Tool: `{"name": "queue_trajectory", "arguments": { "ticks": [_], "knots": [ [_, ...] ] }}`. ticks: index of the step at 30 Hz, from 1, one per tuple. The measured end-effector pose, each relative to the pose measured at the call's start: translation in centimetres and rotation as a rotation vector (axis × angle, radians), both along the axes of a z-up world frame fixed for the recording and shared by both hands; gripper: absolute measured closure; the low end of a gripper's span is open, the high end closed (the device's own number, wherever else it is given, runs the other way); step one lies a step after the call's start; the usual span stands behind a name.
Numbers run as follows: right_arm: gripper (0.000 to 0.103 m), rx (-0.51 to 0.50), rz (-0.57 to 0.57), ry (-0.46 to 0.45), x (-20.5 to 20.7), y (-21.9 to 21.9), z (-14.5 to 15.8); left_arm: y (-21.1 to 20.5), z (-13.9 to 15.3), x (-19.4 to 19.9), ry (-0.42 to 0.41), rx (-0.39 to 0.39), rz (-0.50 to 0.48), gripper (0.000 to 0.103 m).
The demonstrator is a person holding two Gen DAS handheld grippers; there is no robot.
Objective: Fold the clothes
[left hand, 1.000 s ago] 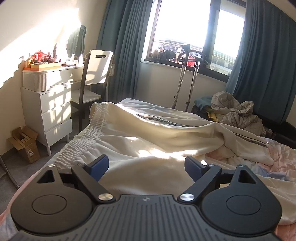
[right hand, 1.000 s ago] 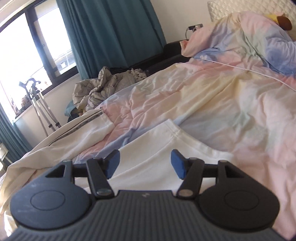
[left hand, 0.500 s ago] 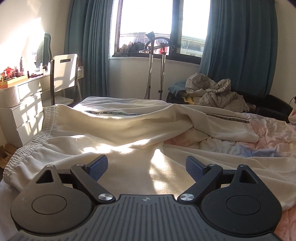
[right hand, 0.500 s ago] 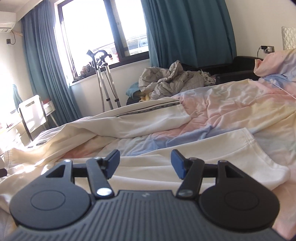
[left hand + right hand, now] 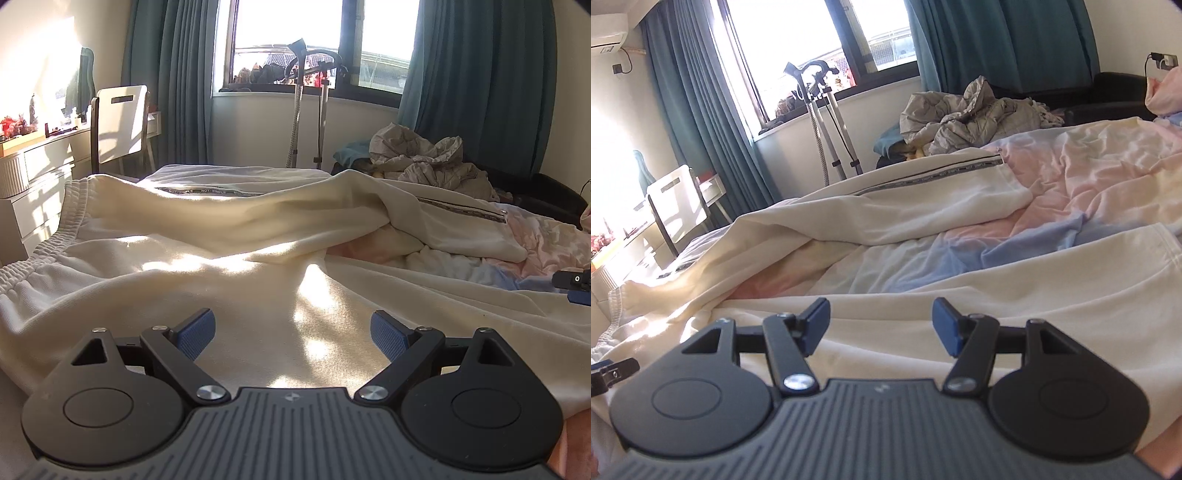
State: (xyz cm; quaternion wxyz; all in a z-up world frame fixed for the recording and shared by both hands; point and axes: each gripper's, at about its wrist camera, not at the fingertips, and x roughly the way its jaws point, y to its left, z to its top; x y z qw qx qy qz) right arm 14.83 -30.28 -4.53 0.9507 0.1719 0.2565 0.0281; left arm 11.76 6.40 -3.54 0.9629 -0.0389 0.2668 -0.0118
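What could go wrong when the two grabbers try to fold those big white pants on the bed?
1. Both the left gripper and the right gripper are open over the cream pants, holding nothing. The cloth lies flat, so a pinch might slip off.
2. The far leg is already rumpled and bunched, so a fold could come out crooked.
3. The soft pastel duvet lies right under the pants, so a gripper could grab it too.
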Motion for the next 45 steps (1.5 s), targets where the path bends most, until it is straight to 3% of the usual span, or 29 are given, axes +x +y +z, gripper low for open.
{"name": "queue_trajectory", "arguments": {
  "ticks": [3, 10, 14, 16, 17, 18, 19, 21, 27, 30, 32, 34, 40, 42, 45],
  "knots": [
    [0.037, 0.062, -0.035, 0.034, 4.9, -1.6, -1.2, 0.2, -0.4, 0.0, -0.01, -0.015, -0.002, 0.009],
    [0.037, 0.312, -0.226, 0.119, 19.4, -8.7, -6.6, 0.9, -2.3, 1.9, -0.042, -0.05, 0.019, 0.009],
    [0.038, 0.442, -0.353, 0.13, 23.9, -11.9, -9.7, 1.3, -3.3, 3.6, -0.051, -0.118, 0.022, 0.009],
    [0.043, 0.477, -0.408, 0.101, 25.3, -13.0, -10.1, 1.4, -3.6, 4.0, -0.065, -0.138, 0.008, 0.009],
    [0.057, 0.494, -0.434, 0.085, 25.8, -13.5, -10.1, 1.4, -3.8, 4.2, -0.071, -0.139, 0.006, 0.009],
    [0.081, 0.496, -0.464, 0.078, 26.2, -14.0, -9.7, 1.5, -3.9, 4.4, -0.077, -0.141, 0.004, 0.009],
    [0.081, 0.484, -0.481, 0.073, 26.6, -14.4, -9.1, 1.5, -4.0, 4.6, -0.079, -0.144, 0.0, 0.009],
    [0.085, 0.41, -0.498, 0.039, 27.0, -14.5, -7.0, 1.6, -4.2, 4.7, -0.077, -0.158, -0.005, 0.009],
    [0.087, 0.243, -0.524, -0.124, 26.6, -15.5, 3.6, 2.5, -3.3, 3.7, -0.093, -0.206, -0.003, 0.009],
    [0.087, 0.16, -0.55, -0.16, 25.0, -17.1, 6.9, 2.6, -2.6, 3.0, -0.102, -0.199, 0.003, 0.009],
    [0.087, 0.14, -0.59, -0.141, 23.0, -18.7, 6.5, 2.6, -2.2, 2.7, -0.102, -0.206, 0.002, 0.009],
    [0.087, 0.173, -0.639, -0.087, 20.6, -20.6, 4.0, 2.5, -2.1, 2.6, -0.094, -0.204, 0.006, 0.009],
    [0.087, 0.246, -0.695, 0.142, 14.4, -22.9, -5.9, 2.5, -2.4, 2.6, -0.074, -0.209, 0.016, 0.009],
    [0.087, 0.292, -0.686, 0.125, 13.2, -23.4, -6.6, 2.6, -2.4, 2.6, -0.072, -0.206, 0.02, 0.009],
    [0.087, 0.266, -0.629, 0.013, 12.2, -22.7, -3.8, 2.7, -2.3, 2.4, -0.074, -0.199, 0.024, 0.009]
  ]
}}
